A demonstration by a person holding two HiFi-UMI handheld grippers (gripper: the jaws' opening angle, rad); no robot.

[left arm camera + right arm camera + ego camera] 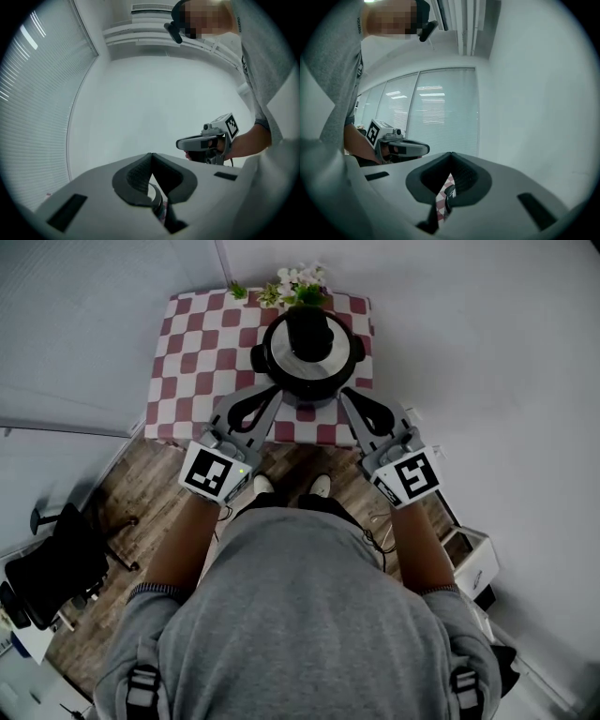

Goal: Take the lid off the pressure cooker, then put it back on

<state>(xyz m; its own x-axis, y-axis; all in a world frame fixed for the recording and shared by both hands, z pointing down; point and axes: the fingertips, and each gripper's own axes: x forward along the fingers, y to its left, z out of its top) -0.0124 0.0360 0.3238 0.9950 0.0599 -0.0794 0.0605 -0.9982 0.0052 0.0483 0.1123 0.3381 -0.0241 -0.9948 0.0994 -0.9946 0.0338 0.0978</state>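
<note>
A grey shirt [300, 615] is filling the bottom of the head view, with both forearms reaching forward from it. The left hand-held gripper [277, 393] and the right hand-held gripper [346, 396] are pointing at the front of the cooker [309, 367], one at each side and just beside it. Each has its jaws pressed together on nothing.

The cooker is standing on the checked table [187, 362], with its lid [330, 351] sitting on top, black knob [309, 326] up. Flowers [298, 285] are lying beyond.

With the lid on and neither tool gripping, I am judging that the lift is either not begun or the job is over; the pictures are not telling which.

Only the head view is showing the whole cooker. The gripper views are showing the jaw tips meeting, with only a sliver of rim and checks below.
</note>
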